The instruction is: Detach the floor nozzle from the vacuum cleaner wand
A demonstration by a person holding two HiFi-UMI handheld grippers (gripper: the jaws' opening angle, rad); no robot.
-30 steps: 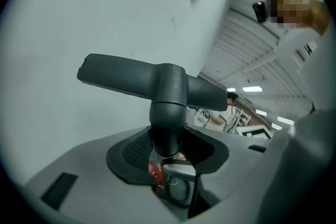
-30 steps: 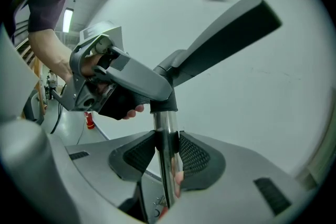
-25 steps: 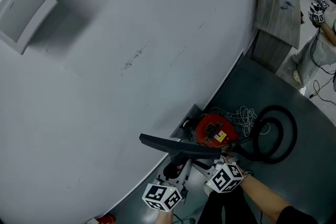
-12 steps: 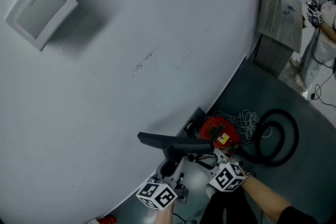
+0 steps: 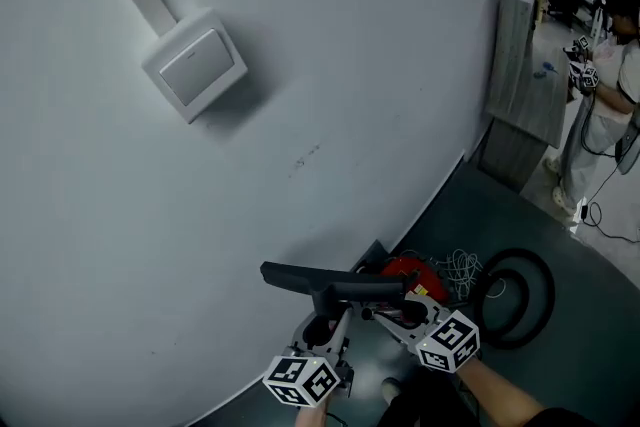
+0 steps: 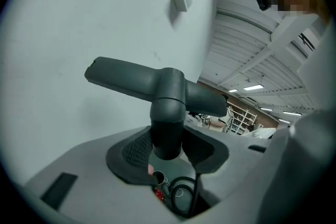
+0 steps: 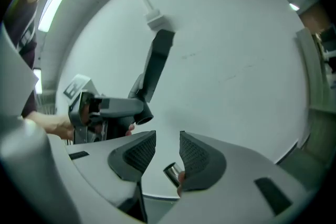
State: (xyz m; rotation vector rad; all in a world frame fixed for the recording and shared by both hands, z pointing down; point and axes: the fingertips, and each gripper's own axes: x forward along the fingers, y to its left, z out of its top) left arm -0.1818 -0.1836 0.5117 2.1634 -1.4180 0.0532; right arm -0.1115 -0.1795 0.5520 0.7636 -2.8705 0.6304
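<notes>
The dark grey floor nozzle (image 5: 330,283) hangs crosswise in front of the pale wall, off the floor. My left gripper (image 5: 324,323) is shut on its round neck (image 6: 167,131), which stands upright between the pads. In the right gripper view the nozzle (image 7: 156,63) points up the wall and the open end of its neck (image 7: 143,113) is bare, with no wand in it. My right gripper (image 7: 168,147) is open, its pads apart with only wall between them. In the head view the right gripper (image 5: 378,313) sits just right of the neck.
The red vacuum body (image 5: 412,275), a coiled black hose (image 5: 522,300) and a white cable (image 5: 462,267) lie on the dark floor by the wall. A white wall box (image 5: 195,65) is mounted higher up. A wooden cabinet (image 5: 530,55) and a person (image 5: 610,105) are at the far right.
Both grippers have risen, and the nozzle has come up with the left one. The right gripper has rolled. The head view has tilted up, so the wall box sits lower and further right.
</notes>
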